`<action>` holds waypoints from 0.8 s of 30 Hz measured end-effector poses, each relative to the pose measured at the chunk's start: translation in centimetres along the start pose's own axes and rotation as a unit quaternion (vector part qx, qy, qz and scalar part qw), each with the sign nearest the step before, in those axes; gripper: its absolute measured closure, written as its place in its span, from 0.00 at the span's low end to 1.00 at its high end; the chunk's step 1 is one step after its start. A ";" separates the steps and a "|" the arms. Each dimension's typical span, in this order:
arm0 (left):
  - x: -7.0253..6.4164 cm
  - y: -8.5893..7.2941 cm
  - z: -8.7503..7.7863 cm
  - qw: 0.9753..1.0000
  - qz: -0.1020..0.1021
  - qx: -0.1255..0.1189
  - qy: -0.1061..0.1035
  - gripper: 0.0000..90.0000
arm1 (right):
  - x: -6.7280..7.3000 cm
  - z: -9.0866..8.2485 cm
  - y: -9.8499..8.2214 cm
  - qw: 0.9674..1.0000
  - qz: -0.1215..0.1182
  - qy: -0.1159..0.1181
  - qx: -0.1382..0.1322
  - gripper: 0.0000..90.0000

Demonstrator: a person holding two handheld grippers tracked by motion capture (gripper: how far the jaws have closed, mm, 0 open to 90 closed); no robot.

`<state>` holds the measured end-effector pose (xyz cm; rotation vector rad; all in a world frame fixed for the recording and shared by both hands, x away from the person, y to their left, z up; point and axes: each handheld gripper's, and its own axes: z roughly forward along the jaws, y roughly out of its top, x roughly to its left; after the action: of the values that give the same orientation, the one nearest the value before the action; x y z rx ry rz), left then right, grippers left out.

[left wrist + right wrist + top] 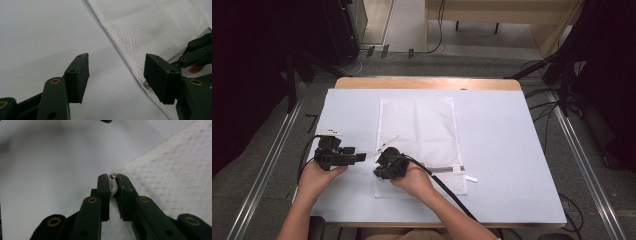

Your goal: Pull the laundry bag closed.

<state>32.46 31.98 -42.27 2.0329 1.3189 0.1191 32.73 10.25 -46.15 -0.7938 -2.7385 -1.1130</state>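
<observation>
One white mesh bag (419,135) lies flat on the table sheet (502,145), long axis running away from the person. Right gripper (113,181), at the bag's near-left edge, is clamped on its zipper pull (112,178); left gripper (116,75), just beside that edge, stands spread wide, holding nothing.

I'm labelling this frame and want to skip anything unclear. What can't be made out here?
- What the right gripper pinches at the mesh bag's edge: its jaws cover all but a small metal tip in the right gripper view; too small in the high view.
- Bag contents: mesh is opaque.
- White tab by the zipper: too small to read.
- Left gripper: open, but the bag corner behind its far pad is hidden.
</observation>
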 end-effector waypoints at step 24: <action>-0.8 -0.5 0.1 0.998 0.033 0.004 -0.058 0.48 | -1.2 -2.4 1.2 0.999 -0.016 -0.012 -0.031 0.98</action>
<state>31.75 31.40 -42.38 2.0586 1.1822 0.0254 34.05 8.87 -43.96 -0.7774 -2.7582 -1.2086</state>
